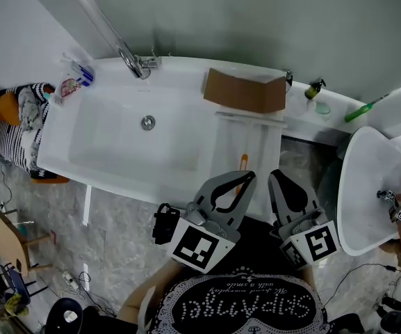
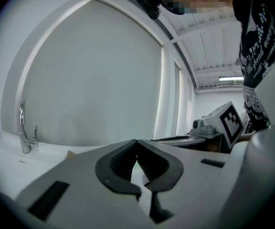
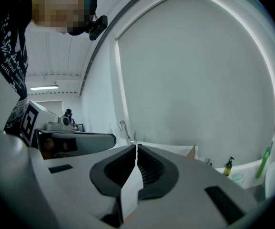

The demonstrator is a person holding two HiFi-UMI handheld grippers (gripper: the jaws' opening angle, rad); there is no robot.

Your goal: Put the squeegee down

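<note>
In the head view, a slim squeegee with an orange handle (image 1: 243,161) was seen lying on the flat white board (image 1: 266,141) at the right end of the white bathtub (image 1: 117,152). It lay just ahead of the tips of the left gripper (image 1: 247,177), and its near part was hidden behind that gripper's jaws. The squeegee was shown in neither gripper view. In the left gripper view the dark ribbed jaws were found closed tip to tip with nothing clamped between them. In the right gripper view the right gripper (image 3: 136,148) was likewise shown clenched and empty, with only a pale sliver visible through the slit. A brown cardboard sheet (image 1: 245,92) propped at the tub's far rim and a chrome tap (image 1: 132,62) were caught in all three views. A green brush (image 1: 362,108) and a dark pump bottle (image 1: 314,88) were picked up only by the head and right gripper views. A white washbasin (image 1: 370,186) was shown fully by the head view alone.
</note>
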